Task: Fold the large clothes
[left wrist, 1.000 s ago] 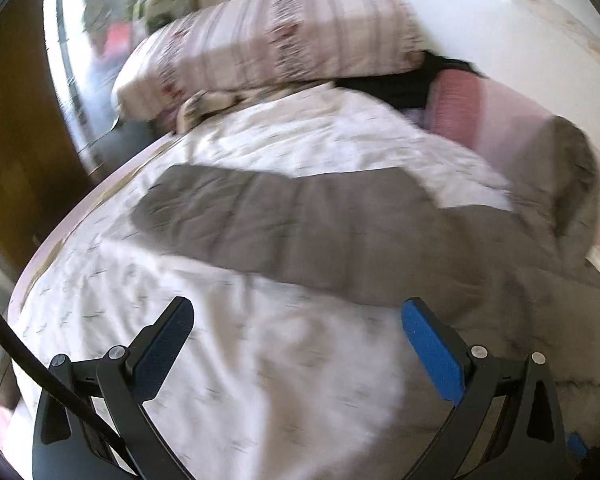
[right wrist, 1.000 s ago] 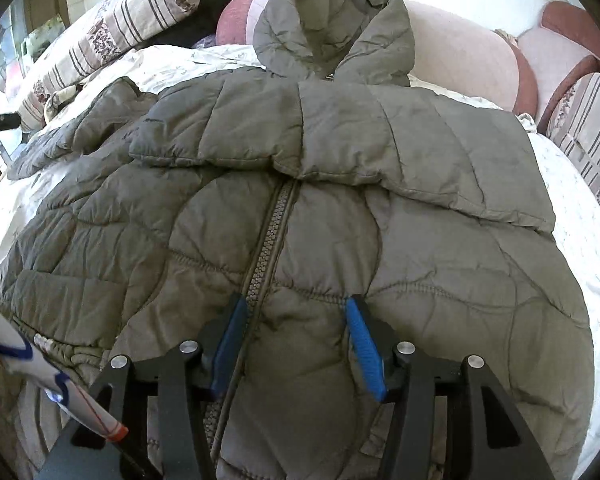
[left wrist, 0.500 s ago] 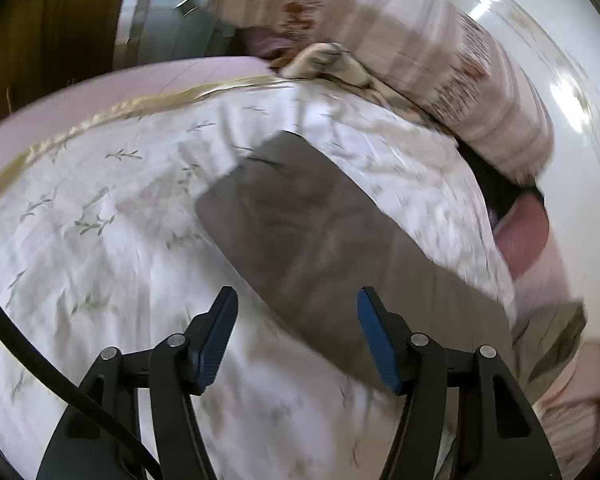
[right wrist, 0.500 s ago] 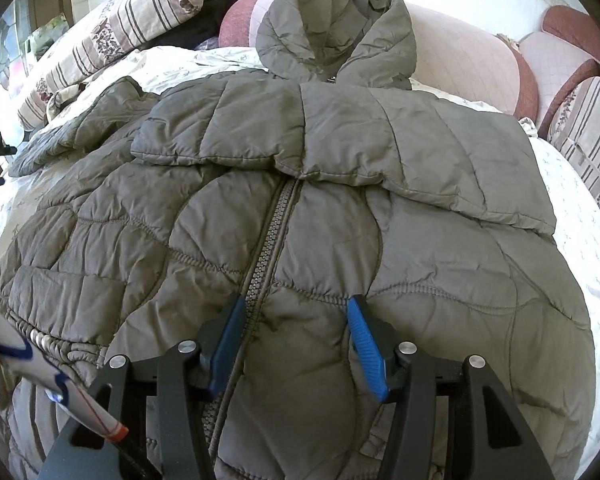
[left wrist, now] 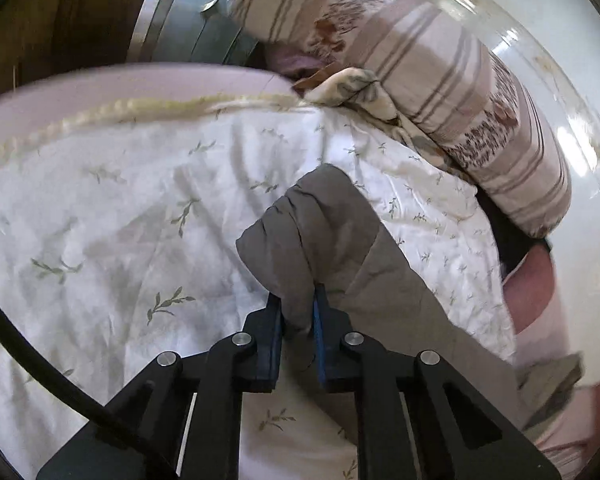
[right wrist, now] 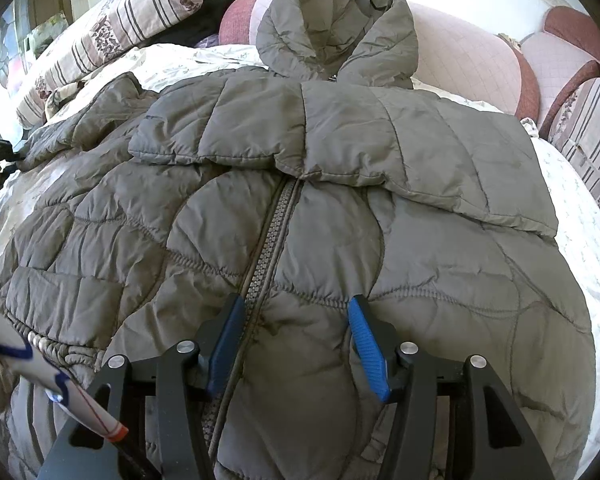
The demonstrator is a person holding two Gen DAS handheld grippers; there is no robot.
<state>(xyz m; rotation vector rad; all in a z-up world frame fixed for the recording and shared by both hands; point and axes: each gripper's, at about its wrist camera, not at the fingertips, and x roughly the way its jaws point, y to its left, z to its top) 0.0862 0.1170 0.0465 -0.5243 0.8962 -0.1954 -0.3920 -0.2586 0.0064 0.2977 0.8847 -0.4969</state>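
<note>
A grey-green quilted puffer jacket (right wrist: 300, 208) with a hood lies front-up, zipped, spread across a white bedspread printed with small leaf sprigs (left wrist: 112, 208). The left gripper (left wrist: 298, 312) is clenched on the cuff end of the jacket's sleeve (left wrist: 312, 232), the fabric bunched between its blue pads. The right gripper (right wrist: 296, 344) hangs half-spread over the jacket's lower front, its fingers on either side of the zip, gripping nothing. A striped pillow (left wrist: 440, 80) lies beyond the sleeve.

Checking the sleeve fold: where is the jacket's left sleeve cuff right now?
In the left wrist view, the cuff is pinched in the left gripper, on the floral bedsheet below the striped pillow.
</note>
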